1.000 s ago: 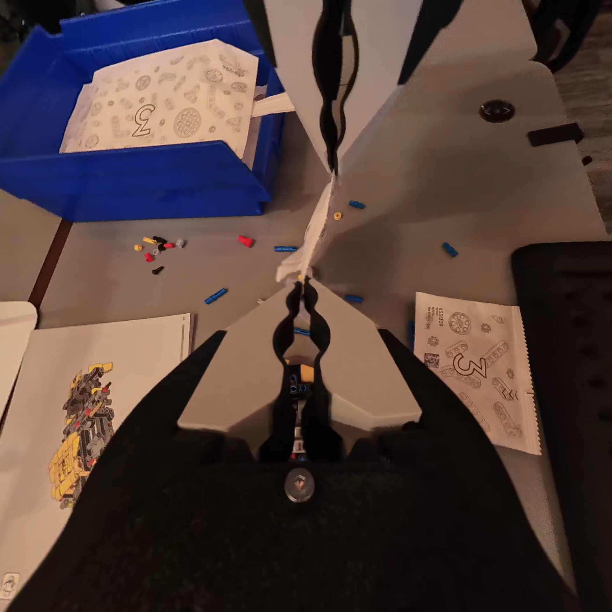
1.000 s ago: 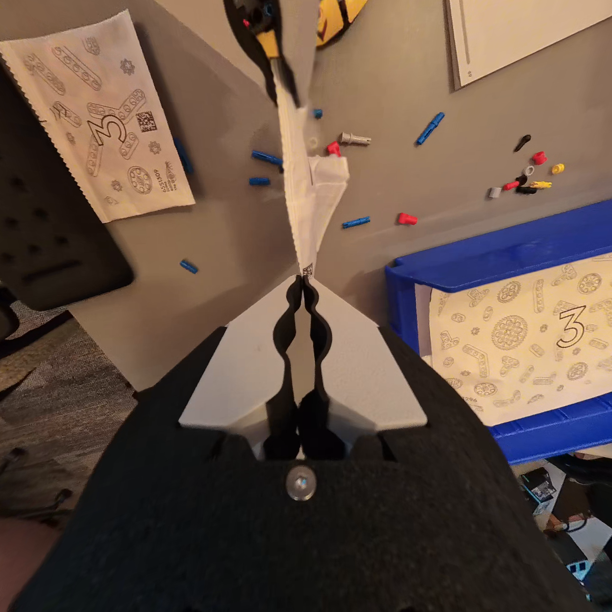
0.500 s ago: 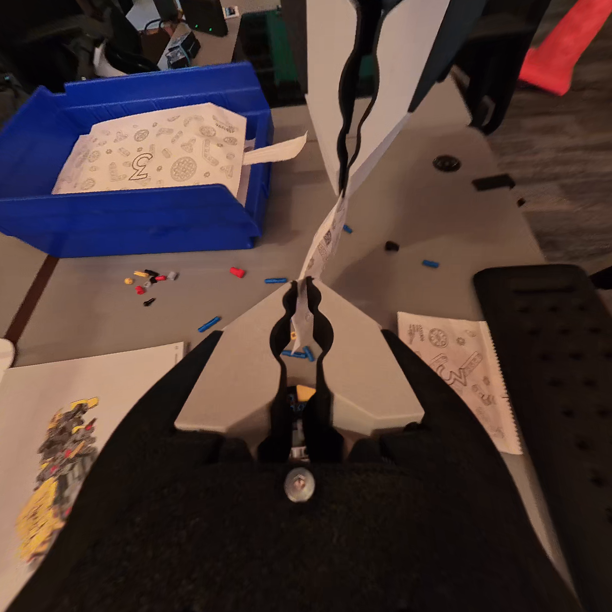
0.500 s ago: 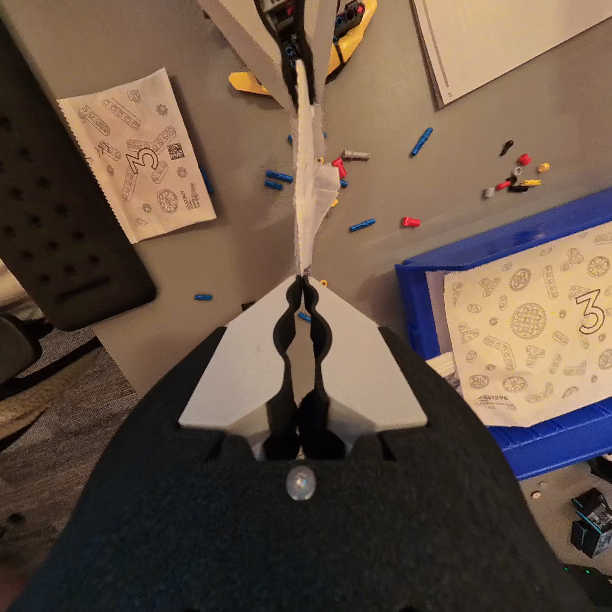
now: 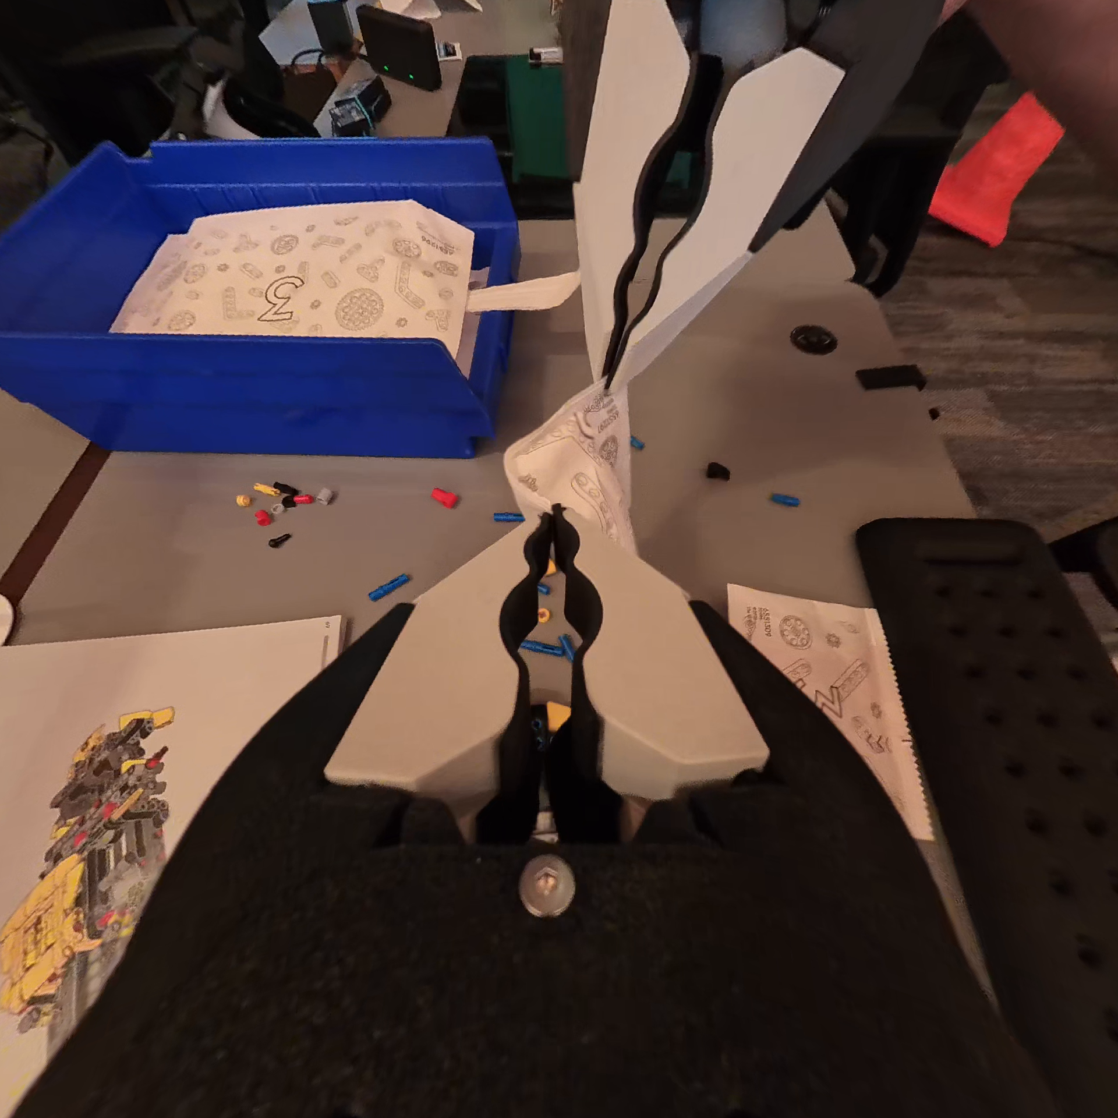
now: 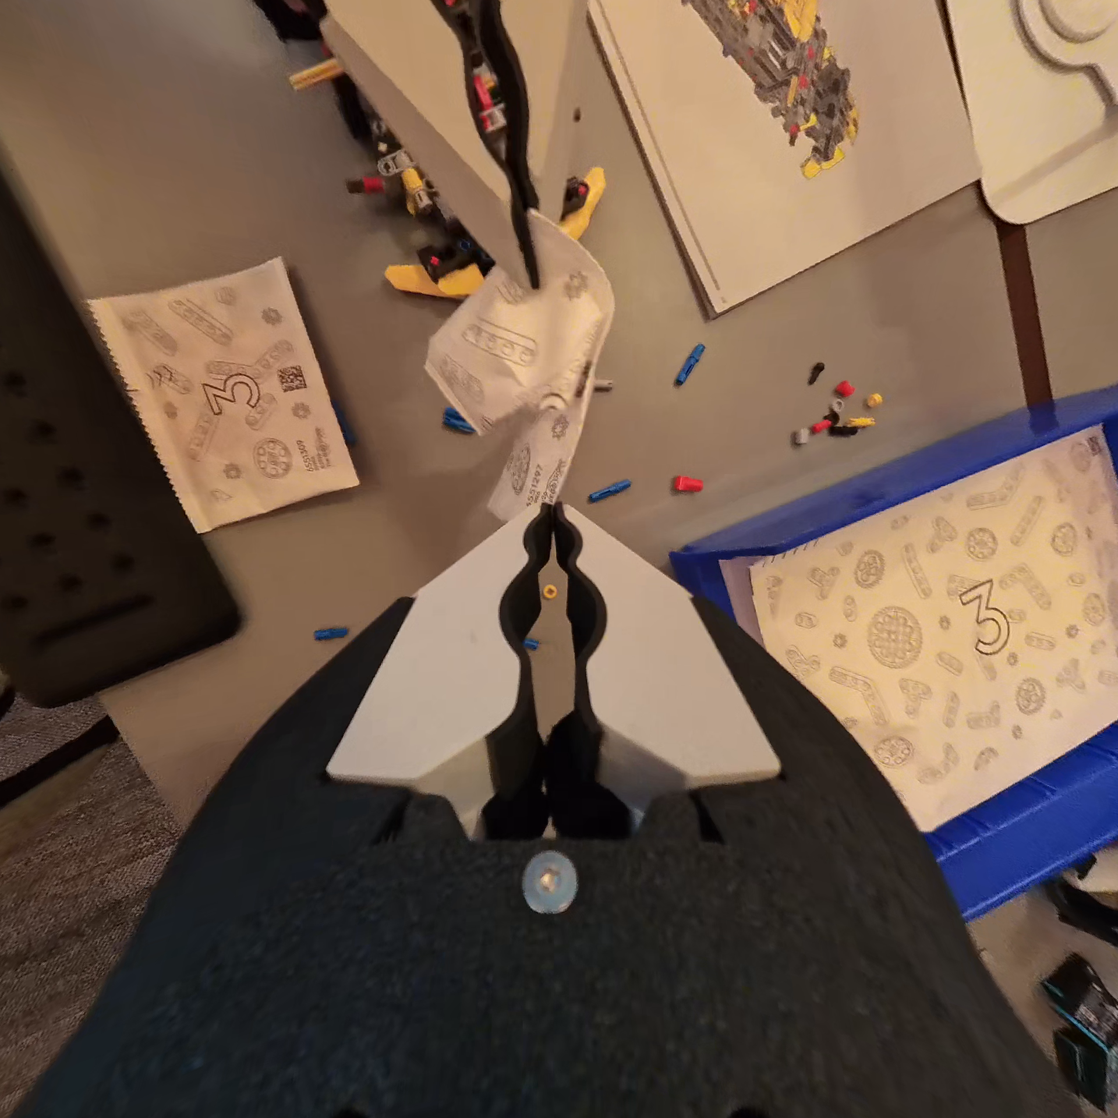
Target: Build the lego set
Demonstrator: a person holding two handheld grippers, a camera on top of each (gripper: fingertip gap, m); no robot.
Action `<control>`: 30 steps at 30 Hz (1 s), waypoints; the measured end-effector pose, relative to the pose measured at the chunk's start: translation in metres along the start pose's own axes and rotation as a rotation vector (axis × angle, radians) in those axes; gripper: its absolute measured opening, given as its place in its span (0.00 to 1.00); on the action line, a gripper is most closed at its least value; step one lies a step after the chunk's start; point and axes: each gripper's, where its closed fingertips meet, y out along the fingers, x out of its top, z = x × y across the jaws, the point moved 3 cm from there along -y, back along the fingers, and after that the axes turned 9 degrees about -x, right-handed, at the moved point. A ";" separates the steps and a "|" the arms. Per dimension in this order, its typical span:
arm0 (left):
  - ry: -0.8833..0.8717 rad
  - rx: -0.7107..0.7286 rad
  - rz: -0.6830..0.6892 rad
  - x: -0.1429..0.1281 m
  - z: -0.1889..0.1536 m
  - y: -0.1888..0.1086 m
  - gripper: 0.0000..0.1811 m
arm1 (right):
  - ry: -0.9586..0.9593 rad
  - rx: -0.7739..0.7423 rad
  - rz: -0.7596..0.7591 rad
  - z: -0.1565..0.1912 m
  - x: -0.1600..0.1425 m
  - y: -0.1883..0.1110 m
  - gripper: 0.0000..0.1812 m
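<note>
Hanging slack above the grey counter [image 5: 181, 562], a thin, crumpled white paper parts bag printed with brick outlines [image 6: 532, 357] looks light, limp and easily torn, best taken by its edges. The left gripper [image 5: 555, 511] and right gripper [image 6: 552, 507], fingers pressed together, pinch opposite corners, tips facing each other, amid scattered small plastic pins [image 5: 387, 587].
</note>
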 end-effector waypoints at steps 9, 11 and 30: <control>-0.004 0.053 0.016 -0.004 0.011 -0.009 0.00 | 0.006 0.011 -0.013 -0.006 0.014 -0.002 0.00; -0.016 0.039 0.005 -0.006 0.014 -0.014 0.00 | 0.037 0.006 -0.013 -0.012 0.007 -0.005 0.00; -0.124 -0.089 -0.195 0.014 0.008 -0.027 0.00 | 0.291 0.229 -0.212 -0.017 0.019 -0.035 0.00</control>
